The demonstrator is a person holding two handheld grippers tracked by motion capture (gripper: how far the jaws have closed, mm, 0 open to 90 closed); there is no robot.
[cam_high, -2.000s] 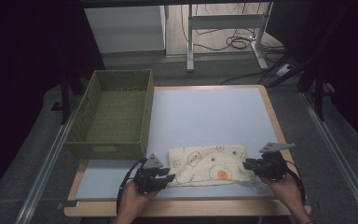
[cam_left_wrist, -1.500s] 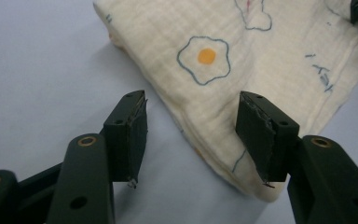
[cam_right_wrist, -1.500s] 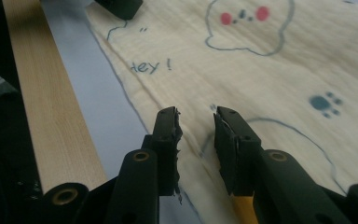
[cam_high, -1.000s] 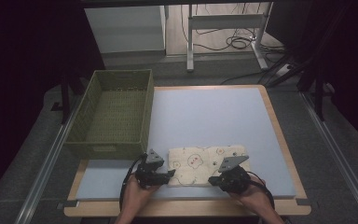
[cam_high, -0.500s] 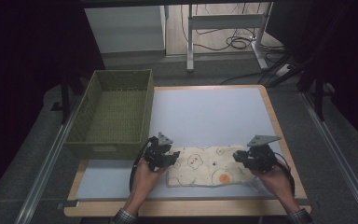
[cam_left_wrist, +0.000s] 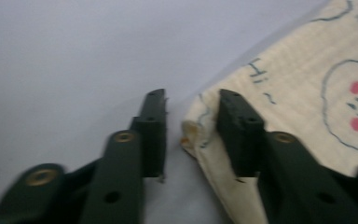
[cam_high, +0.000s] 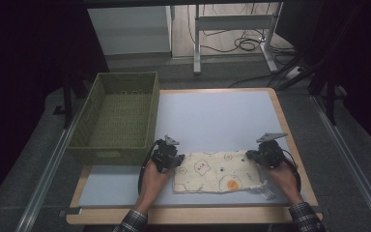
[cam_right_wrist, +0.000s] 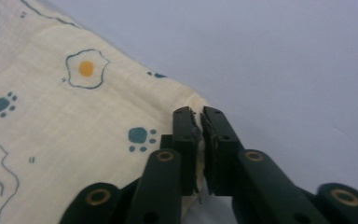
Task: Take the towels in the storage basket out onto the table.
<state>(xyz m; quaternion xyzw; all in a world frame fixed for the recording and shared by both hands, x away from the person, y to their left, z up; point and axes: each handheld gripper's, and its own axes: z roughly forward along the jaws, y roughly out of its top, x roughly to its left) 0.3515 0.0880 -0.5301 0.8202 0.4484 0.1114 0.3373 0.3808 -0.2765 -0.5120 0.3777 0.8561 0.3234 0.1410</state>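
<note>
My right gripper (cam_high: 252, 155) is clamped on the far right corner of the cream cotton cloth printed with fried eggs and paw marks (cam_high: 218, 171), which lies flat near the front edge of the pale blue table top (cam_high: 212, 116). My left gripper (cam_high: 175, 158) sits at the cloth's far left corner; its jaws have just been closing, the corner lies between them, but a gap remains. The green woven basket (cam_high: 113, 118) stands just left.
</note>
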